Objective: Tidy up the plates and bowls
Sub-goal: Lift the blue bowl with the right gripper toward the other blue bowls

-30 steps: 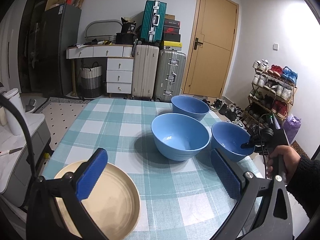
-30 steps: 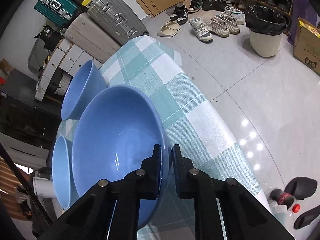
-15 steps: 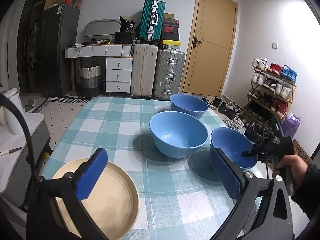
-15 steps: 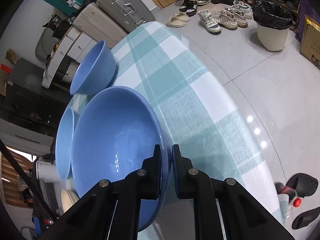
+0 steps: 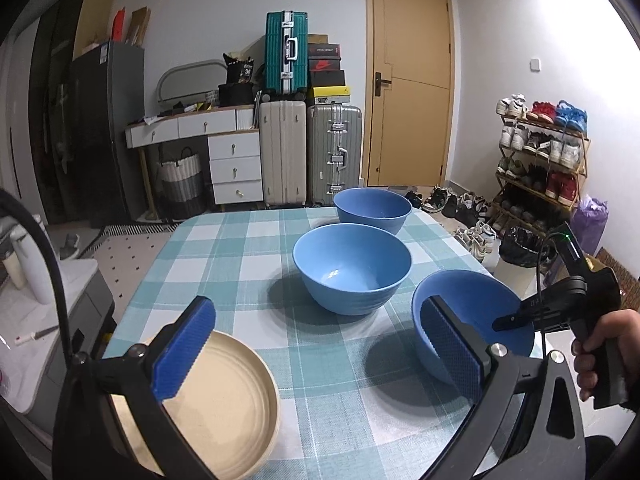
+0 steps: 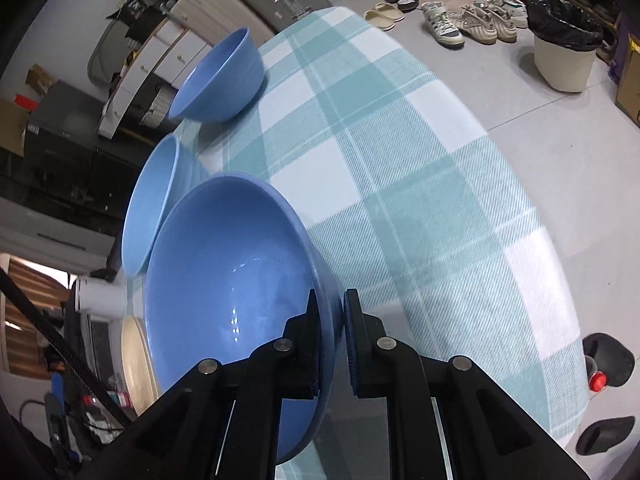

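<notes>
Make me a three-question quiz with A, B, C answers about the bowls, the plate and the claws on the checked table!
1. Where is the tan plate?
A. Near corner of the table, below the left claw
B. Inside the middle bowl
C. On the floor

2. How many blue bowls are there?
A. One
B. Three
C. Five

3. What is the right claw doing?
A. Hanging open over the plate
B. Pinching the rim of the nearest bowl
C. Holding a shoe

Answers:
1 A: the plate sits at the table's near corner, under the open left claw.
2 B: the nearest bowl, the middle bowl and the far bowl.
3 B: its pads squeeze the rim from both sides.
</notes>
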